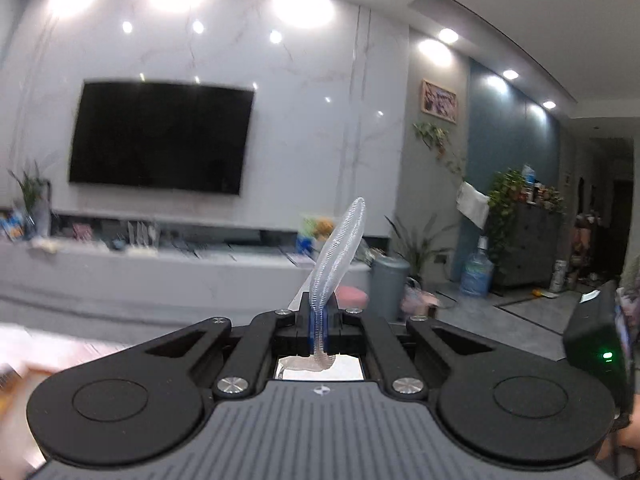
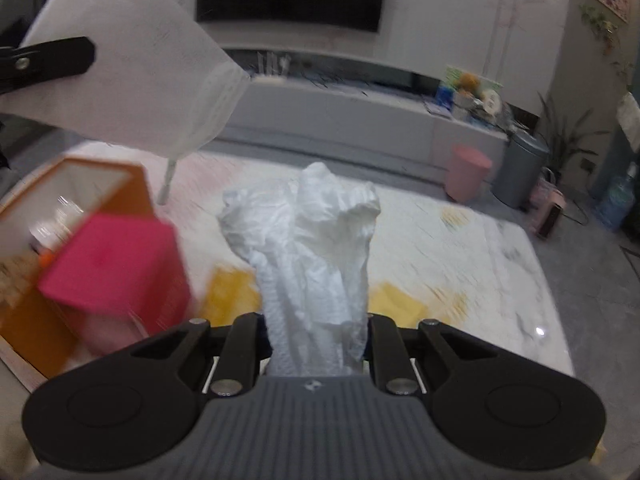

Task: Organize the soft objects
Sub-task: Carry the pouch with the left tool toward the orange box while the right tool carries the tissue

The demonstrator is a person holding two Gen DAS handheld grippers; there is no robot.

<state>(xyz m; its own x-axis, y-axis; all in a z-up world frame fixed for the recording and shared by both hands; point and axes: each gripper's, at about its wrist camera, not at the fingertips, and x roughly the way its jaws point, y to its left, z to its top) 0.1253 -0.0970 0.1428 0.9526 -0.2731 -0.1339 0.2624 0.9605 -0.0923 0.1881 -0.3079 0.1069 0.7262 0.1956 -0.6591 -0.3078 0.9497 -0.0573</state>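
Note:
In the left wrist view my left gripper [image 1: 319,322] is shut on the edge of a translucent white mesh bag [image 1: 340,248]. The bag stands up from the jaws, seen edge-on. In the right wrist view the same mesh bag [image 2: 132,72] hangs at the upper left, with the left gripper's finger [image 2: 52,60] clamped on it and a cord [image 2: 166,182] dangling below. My right gripper [image 2: 316,332] is shut on a crumpled white cloth [image 2: 312,248], which bunches upward and hides the fingertips. Both are held above the table [image 2: 480,264].
A pink box [image 2: 112,264] sits in an orange container [image 2: 24,320] at the left. Yellow patches [image 2: 232,292] lie on the marble tabletop. Beyond the table stand a pink bin [image 2: 466,178], a grey bin [image 2: 520,168] and a long TV console [image 2: 340,112].

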